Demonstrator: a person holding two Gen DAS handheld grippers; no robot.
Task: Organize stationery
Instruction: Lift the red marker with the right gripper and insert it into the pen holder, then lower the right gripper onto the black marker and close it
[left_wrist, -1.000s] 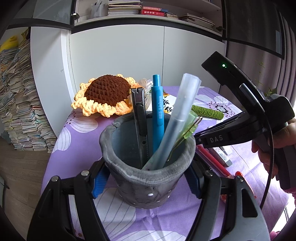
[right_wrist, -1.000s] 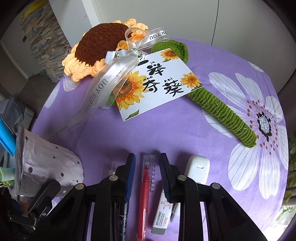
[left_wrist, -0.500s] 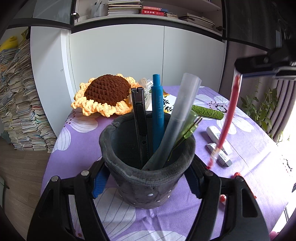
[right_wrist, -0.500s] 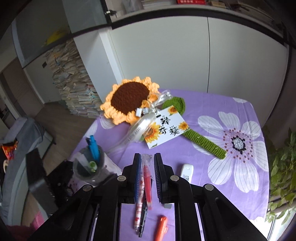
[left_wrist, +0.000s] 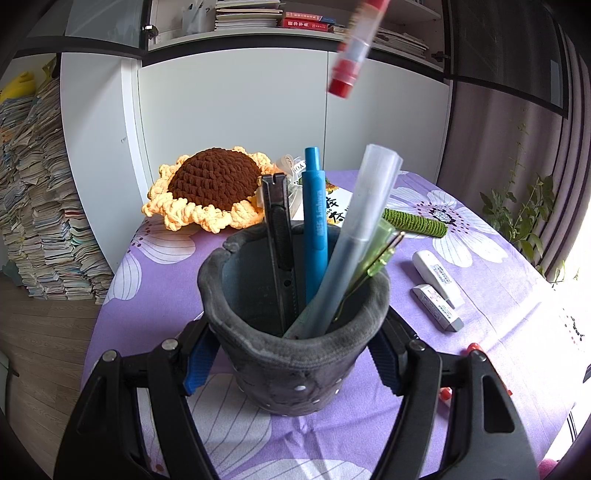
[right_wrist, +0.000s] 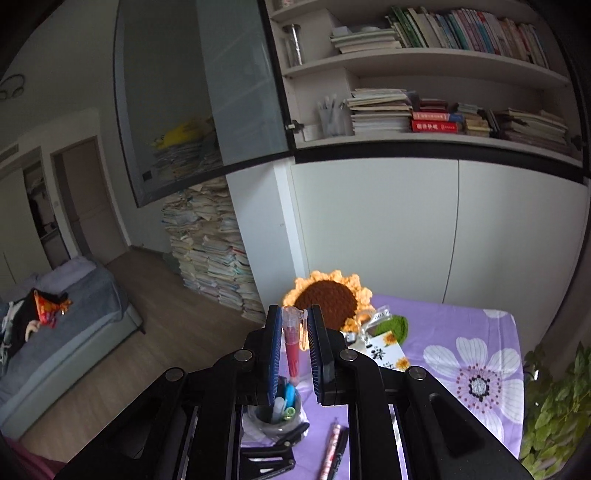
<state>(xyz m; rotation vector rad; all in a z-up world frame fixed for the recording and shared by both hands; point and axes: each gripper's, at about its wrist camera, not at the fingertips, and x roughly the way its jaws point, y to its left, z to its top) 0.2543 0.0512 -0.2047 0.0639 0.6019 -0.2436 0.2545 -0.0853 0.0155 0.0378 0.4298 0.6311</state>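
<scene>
My left gripper (left_wrist: 295, 354) is shut on the grey felt pen cup (left_wrist: 295, 332), which stands on the purple table and holds a blue pen (left_wrist: 315, 206), a frosted pen, a black knife and a green pen. My right gripper (right_wrist: 293, 332) is shut on a red pen (right_wrist: 291, 343) and holds it high above the cup (right_wrist: 275, 417). In the left wrist view the red pen's end (left_wrist: 351, 55) hangs near the top, above and behind the cup.
Two white erasers (left_wrist: 437, 295) lie right of the cup. More pens (right_wrist: 334, 446) lie on the purple flowered cloth (right_wrist: 461, 332). A crochet sunflower (left_wrist: 214, 188) and its card lie at the back. White cabinets and bookshelves stand behind; a plant (right_wrist: 554, 406) is at right.
My right gripper picked the red pen up from the table and raised it high, over towards the cup. The left gripper and the cup have stayed still.
</scene>
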